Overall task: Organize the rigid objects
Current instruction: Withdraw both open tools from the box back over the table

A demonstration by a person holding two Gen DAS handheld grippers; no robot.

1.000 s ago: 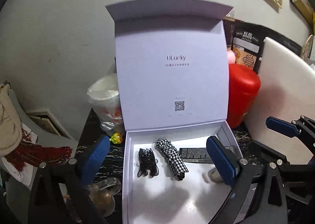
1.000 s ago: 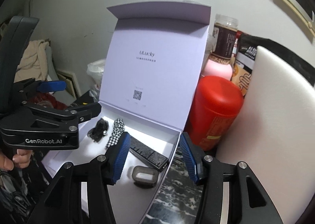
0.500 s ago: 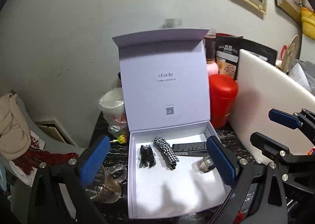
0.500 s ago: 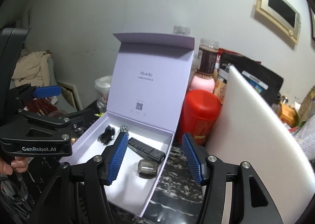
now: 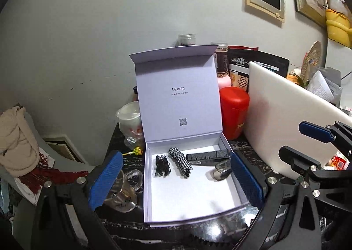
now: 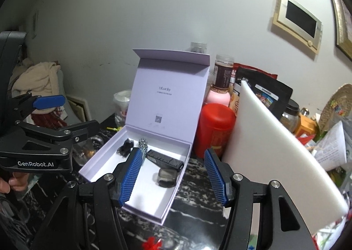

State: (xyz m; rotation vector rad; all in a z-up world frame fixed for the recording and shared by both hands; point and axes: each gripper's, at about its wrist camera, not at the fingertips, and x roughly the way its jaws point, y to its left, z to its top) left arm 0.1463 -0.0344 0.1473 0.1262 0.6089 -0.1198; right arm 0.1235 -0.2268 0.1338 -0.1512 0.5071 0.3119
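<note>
A white gift box (image 5: 149,186) (image 6: 103,151) stands on the dark marble table with its lid upright. Inside lie a black hair clip (image 5: 162,165) (image 6: 125,147), a checked scrunchie (image 5: 179,161) (image 6: 142,144), a flat black case (image 5: 206,157) (image 6: 164,160) and a small smoky translucent case (image 5: 221,170) (image 6: 166,177). My left gripper (image 5: 176,181) hovers open in front of the box, nothing between its blue pads. My right gripper (image 6: 173,178) hangs open over the box's right front, also holding nothing. Each gripper shows in the other's view: the right gripper (image 5: 308,146) and the left gripper (image 6: 55,115).
A red canister (image 5: 234,110) (image 6: 216,128) and a leaning white board (image 5: 286,122) (image 6: 275,151) stand right of the box, with jars and bags behind. Left of the box are a glass mug (image 5: 124,190), a plastic bag (image 5: 129,118) and a lollipop (image 5: 137,151). A person's fingers (image 6: 13,183) hold the left gripper.
Both grippers have drawn back and up from the box, so it looks smaller and farther. The right gripper's pads stand slightly wider apart. The items in the box have not moved.
</note>
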